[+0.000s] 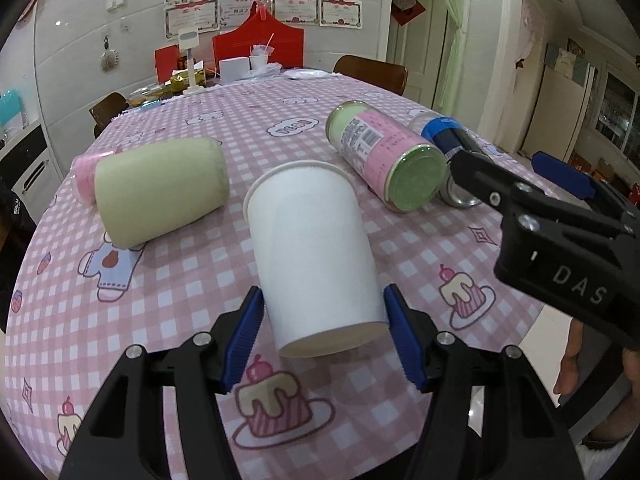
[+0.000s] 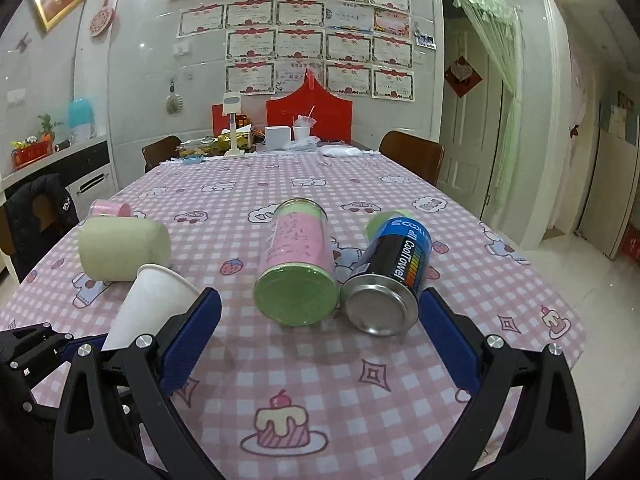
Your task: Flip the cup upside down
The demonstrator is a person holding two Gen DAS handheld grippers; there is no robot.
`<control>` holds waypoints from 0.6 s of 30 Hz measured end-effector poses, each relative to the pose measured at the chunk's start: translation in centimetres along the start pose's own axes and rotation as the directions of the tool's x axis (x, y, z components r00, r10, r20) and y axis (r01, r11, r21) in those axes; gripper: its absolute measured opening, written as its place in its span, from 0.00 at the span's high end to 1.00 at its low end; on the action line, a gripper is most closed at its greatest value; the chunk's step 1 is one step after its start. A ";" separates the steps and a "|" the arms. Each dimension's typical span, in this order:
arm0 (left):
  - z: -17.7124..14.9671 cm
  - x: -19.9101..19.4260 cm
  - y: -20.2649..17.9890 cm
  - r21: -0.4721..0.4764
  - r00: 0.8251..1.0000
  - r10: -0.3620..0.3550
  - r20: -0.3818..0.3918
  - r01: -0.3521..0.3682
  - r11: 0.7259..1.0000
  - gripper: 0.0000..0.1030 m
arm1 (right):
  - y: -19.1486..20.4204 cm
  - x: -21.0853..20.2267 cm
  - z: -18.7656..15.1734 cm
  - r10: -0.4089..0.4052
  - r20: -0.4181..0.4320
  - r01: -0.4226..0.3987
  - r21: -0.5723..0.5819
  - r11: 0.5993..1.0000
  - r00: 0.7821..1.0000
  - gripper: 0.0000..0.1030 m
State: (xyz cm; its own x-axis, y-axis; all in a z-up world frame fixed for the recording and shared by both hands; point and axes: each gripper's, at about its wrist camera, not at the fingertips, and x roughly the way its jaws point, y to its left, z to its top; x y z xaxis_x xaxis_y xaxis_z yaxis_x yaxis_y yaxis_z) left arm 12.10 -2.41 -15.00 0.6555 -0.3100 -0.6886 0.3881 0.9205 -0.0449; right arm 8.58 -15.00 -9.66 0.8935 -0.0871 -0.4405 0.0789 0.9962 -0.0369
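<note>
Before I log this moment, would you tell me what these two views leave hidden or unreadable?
- Left wrist view: whether the left gripper pads touch the white paper cup or only flank it.
- Both views: the cup's inside; its mouth faces away.
- Right wrist view: the cup's base, behind the right gripper finger.
- Left wrist view: most of the blue-black can, behind the right gripper and the pink-green can.
- Both views: the pink-green can's label print, too small.
</note>
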 end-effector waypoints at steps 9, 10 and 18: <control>-0.4 -0.2 1.3 -0.053 0.999 -0.041 0.017 0.042 0.998 0.40 | 1.0 0.6 -0.2 0.043 -0.060 -0.043 0.012 0.999 0.997 0.08; -0.4 -0.2 1.5 -0.056 0.999 -0.042 0.015 0.042 0.998 0.39 | 1.1 0.6 -0.2 0.042 -0.060 -0.042 0.011 0.999 0.997 0.08; -0.8 -0.7 2.7 -0.091 0.998 -0.041 0.040 0.044 0.995 0.28 | 2.3 0.0 -0.2 0.038 -0.052 -0.038 0.001 0.999 0.998 0.08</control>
State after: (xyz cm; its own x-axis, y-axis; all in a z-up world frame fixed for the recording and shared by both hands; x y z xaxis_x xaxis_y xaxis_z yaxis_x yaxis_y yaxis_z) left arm 12.15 0.53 -15.20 0.6643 -0.3563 -0.6571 0.3561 0.9238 -0.1409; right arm 8.69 -12.71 -9.94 0.8718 -0.0488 -0.4874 0.0452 0.9988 -0.0192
